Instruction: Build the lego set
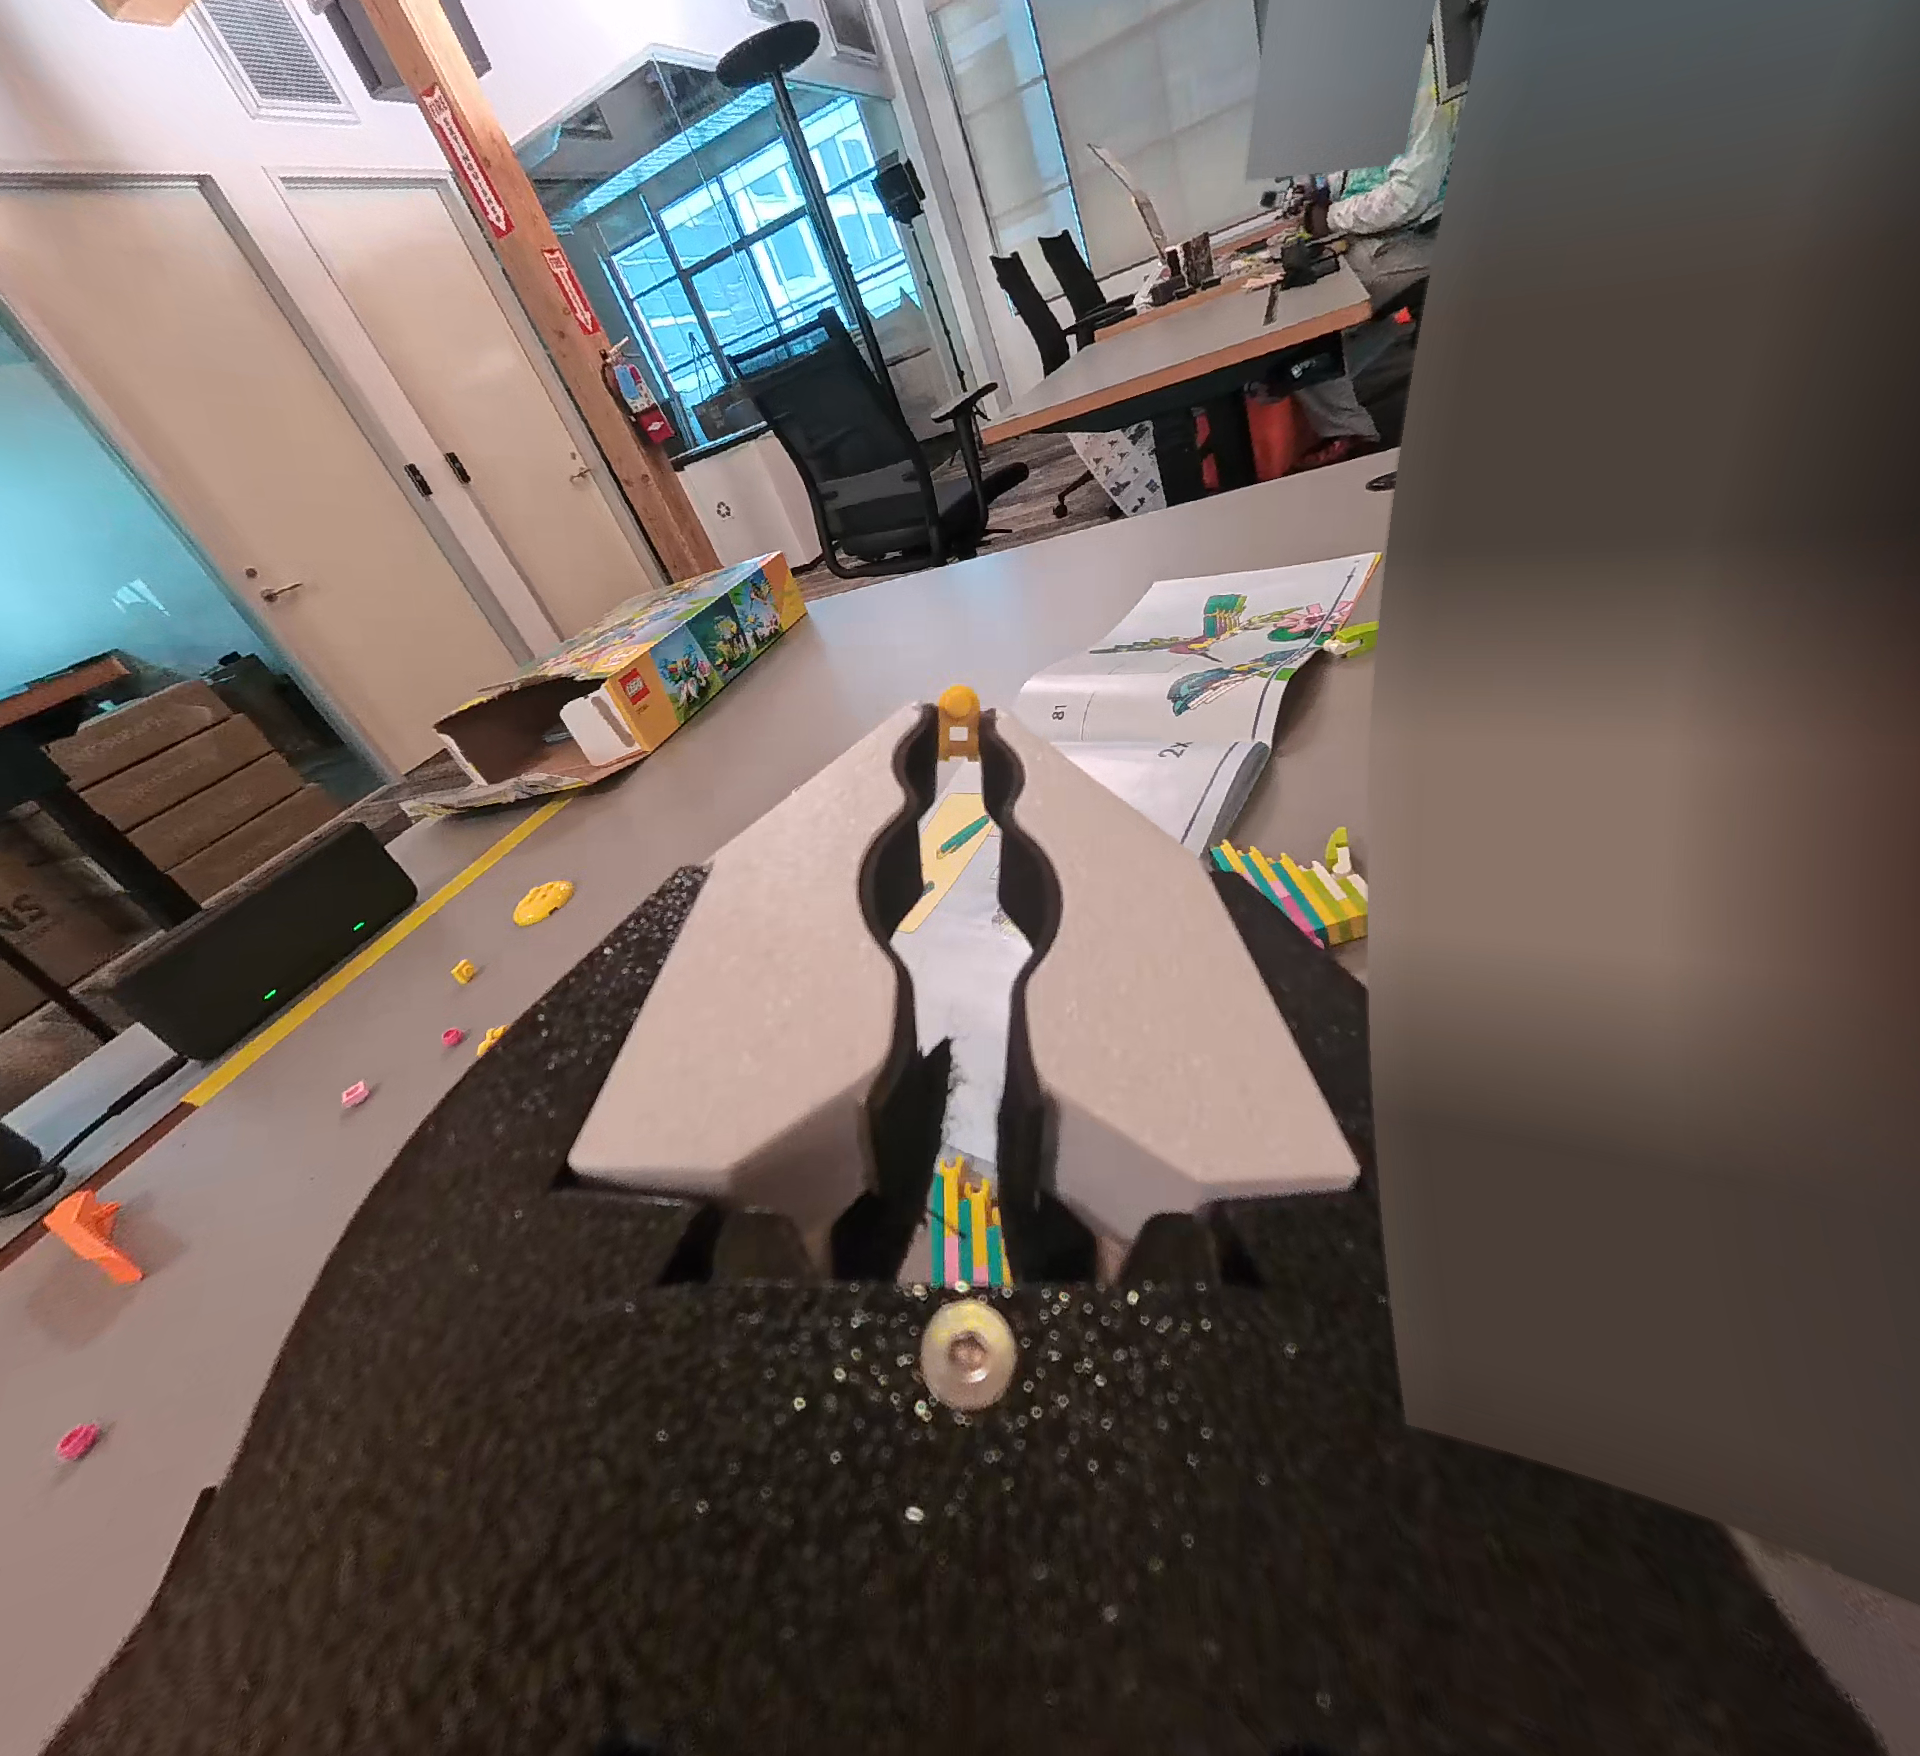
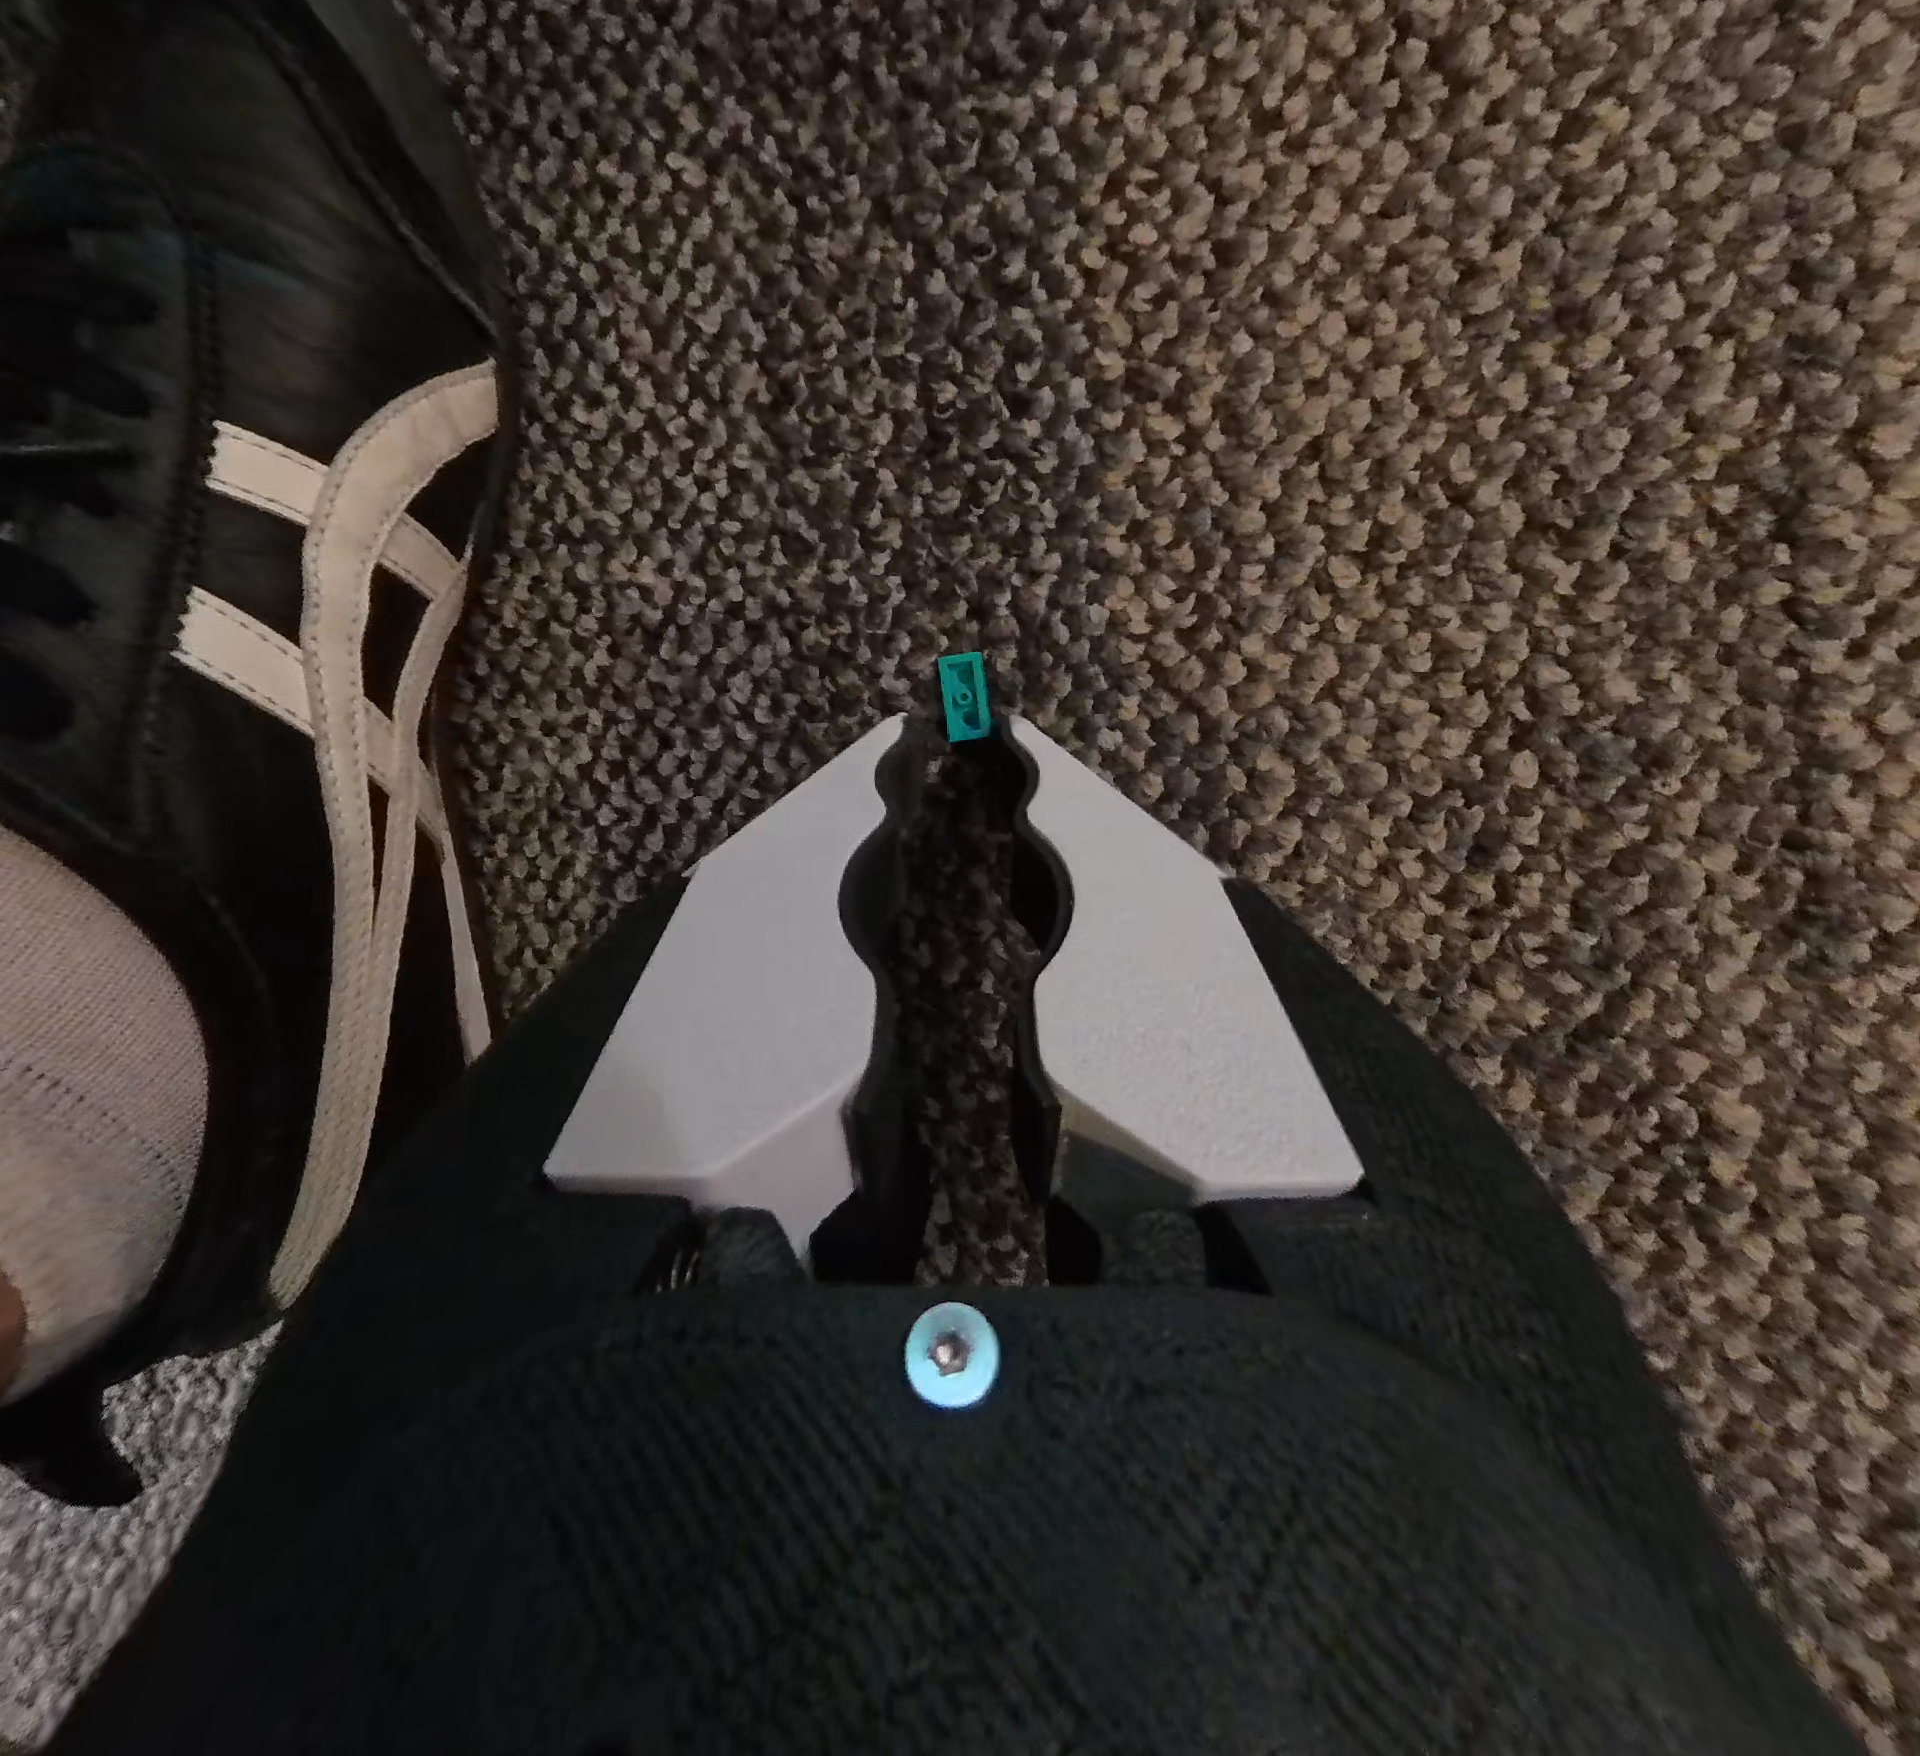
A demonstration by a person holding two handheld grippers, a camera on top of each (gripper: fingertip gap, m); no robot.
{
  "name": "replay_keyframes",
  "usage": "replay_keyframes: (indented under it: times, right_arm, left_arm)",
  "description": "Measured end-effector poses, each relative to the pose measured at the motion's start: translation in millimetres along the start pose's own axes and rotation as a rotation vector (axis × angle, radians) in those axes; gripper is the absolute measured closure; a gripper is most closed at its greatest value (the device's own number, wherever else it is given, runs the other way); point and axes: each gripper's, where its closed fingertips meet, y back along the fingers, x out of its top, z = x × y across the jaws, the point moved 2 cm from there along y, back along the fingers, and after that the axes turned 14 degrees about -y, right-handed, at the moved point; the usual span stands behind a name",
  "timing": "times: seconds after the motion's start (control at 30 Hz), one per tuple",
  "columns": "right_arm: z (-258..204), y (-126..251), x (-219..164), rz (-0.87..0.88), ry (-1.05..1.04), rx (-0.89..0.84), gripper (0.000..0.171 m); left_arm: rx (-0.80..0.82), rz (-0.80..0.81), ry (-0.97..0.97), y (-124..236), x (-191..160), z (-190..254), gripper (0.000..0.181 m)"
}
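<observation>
In the left wrist view my left gripper [image 1: 957, 727] is shut on a small yellow-orange lego piece [image 1: 957, 719], held at the fingertips above the grey table [image 1: 935, 626]. Under it lies the open instruction booklet [image 1: 1195, 698]. A striped teal, pink, yellow and green lego assembly [image 1: 1299, 891] lies to the right of the gripper, and part of another shows between the fingers [image 1: 971, 1228]. In the right wrist view my right gripper [image 2: 961, 727] is shut on a small teal lego plate [image 2: 962, 696], held over brown carpet [image 2: 1351, 356], pointing down at the floor.
The opened lego box [image 1: 634, 678] lies at the table's left. Loose yellow [image 1: 542, 903], pink [image 1: 355, 1094] and orange [image 1: 94, 1233] pieces lie at the left. A black box [image 1: 270, 937] sits beyond the yellow tape line. A black shoe [image 2: 208, 459] stands left of the right gripper. The grippers' ends are close to 80 centimeters from one another.
</observation>
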Motion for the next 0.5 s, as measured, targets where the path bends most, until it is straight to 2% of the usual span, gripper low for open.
replay_keyframes:
  times: [0.03,0.23,0.3,0.5]
  right_arm:
    - [-2.4,0.4,1.8,0.011,0.011,0.011,0.158]
    - [-3.9,-3.8,2.0,-0.004,0.044,-0.023,0.159]
    - [-1.4,-4.1,2.3,-0.006,0.053,-0.032,0.165]
    - [-5.6,0.7,7.9,-0.018,0.052,0.007,0.165]
  left_arm:
    - [0.000,0.002,0.002,0.1,0.2,-0.1,0.176]
    - [-0.002,-0.004,0.003,-0.5,-0.9,0.1,0.176]
    - [-0.001,-0.004,0.003,-0.5,-0.9,-0.1,0.176]
    - [0.004,-0.001,-0.005,2.2,-0.4,-0.2,0.176]
